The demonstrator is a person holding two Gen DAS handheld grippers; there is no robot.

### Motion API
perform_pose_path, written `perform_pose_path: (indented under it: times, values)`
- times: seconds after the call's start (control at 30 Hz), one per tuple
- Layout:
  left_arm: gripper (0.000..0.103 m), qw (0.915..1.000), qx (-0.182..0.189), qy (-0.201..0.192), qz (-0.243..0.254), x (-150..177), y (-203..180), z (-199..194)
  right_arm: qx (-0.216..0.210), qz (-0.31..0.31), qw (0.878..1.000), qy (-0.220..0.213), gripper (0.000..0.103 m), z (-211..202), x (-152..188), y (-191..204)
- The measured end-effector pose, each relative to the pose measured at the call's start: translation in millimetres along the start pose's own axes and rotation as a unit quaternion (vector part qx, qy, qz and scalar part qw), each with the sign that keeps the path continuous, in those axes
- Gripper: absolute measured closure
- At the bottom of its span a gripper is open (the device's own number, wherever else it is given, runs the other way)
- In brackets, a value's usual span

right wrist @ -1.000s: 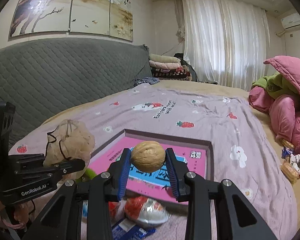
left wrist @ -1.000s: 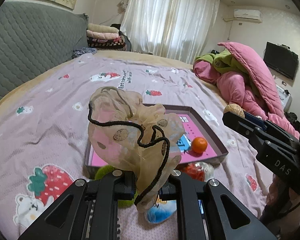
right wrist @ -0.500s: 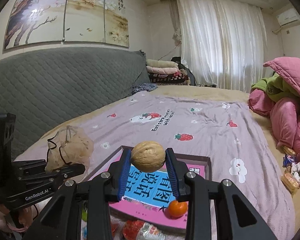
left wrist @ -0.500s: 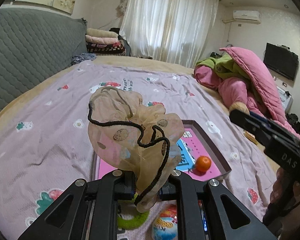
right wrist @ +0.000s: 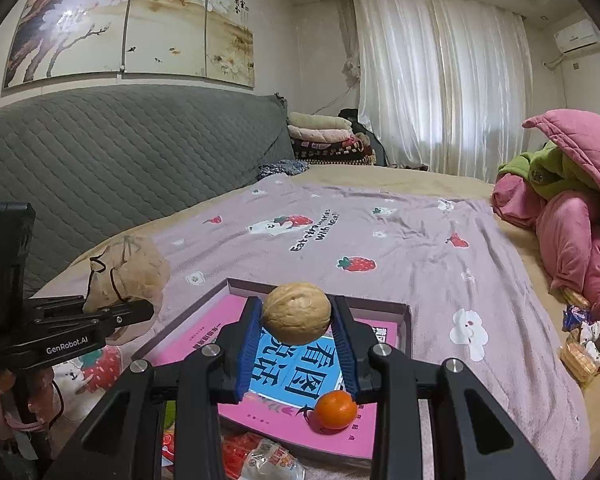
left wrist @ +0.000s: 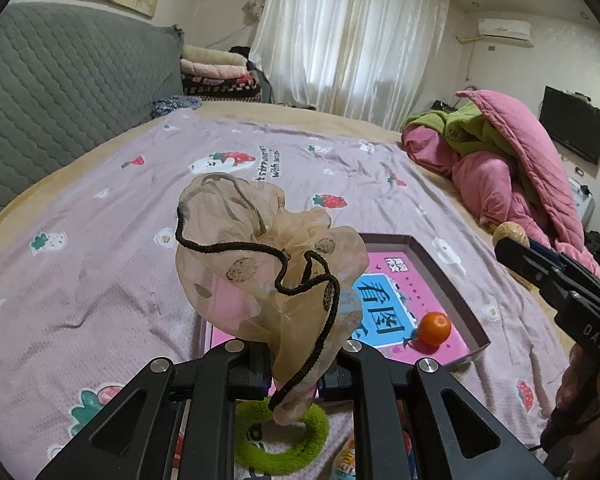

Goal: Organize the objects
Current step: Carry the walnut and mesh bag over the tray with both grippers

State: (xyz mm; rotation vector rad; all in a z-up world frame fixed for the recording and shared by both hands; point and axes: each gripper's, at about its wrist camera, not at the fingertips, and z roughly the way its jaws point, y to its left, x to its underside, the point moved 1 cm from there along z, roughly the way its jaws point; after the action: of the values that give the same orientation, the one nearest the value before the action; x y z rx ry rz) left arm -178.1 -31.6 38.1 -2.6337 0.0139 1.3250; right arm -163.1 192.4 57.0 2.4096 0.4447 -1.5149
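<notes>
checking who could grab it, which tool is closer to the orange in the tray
Right. The right tool, shut on the walnut, hangs over the tray beside the orange. The left tool, shut on the mesh pouch, sits off the tray's far side.

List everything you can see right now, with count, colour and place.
Mesh pouch: one, sheer tan with black cord, in left gripper.
Walnut: one, tan, in right gripper.
Tangerine: one, orange, in box.
Box: one, pink inside, on bedspread.
Ring: one, fuzzy green, beside box.
Snack packets: several, red and clear, before box.
Bedspread: one, lilac, strawberry print.
Quilt: pink-green heap, right.
Left gripper: black, shut.
Right gripper: black, blue fingers, shut.
</notes>
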Motion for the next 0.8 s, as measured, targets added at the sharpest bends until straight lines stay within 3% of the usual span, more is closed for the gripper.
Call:
perform_pose_path:
  times: [0.8]
  values:
    - [0.088,0.9996,-0.001,0.029,0.002,13.1,10.6,36.4,-0.004,-0.005,0.999,0.043,0.067,28.0,20.3,7.0]
